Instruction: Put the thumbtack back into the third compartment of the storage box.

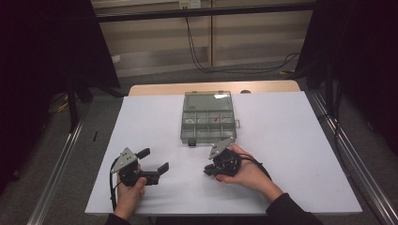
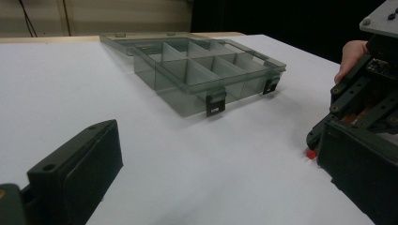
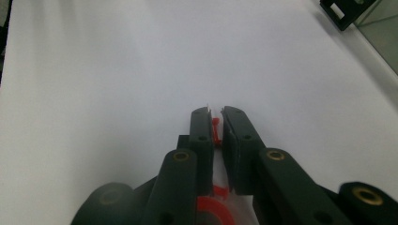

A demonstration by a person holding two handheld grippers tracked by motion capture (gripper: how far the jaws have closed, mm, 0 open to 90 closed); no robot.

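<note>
Red plastic piece (image 3: 215,131), tiny and thin, sits pinched between the two jaws of the right gripper (image 3: 215,112), low over the white table sheet (image 1: 291,140) near the person's edge; in the left gripper view a speck of the same red (image 2: 309,153) shows at the foot of that gripper, right at the sheet. Its exact shape is too small to make out, but it looks like a slender moulded part, so I judge it very light, fairly stiff yet easy to snap or flick away, and smooth enough to slip if the jaws loosen; holding it across its narrow stem, as now, seems the sensible grip, with gentle pressure only. The right hand (image 1: 248,171) wraps the gripper from behind. Just beyond it lies a clear compartment box (image 1: 208,119), lid open and laid back, its dividers forming several small cells; one cell holds something red (image 1: 215,119), and two black latches (image 2: 215,102) hang at the front wall. The left gripper (image 1: 153,161) rests well apart to the left, jaws spread wide and holding nothing.
</note>
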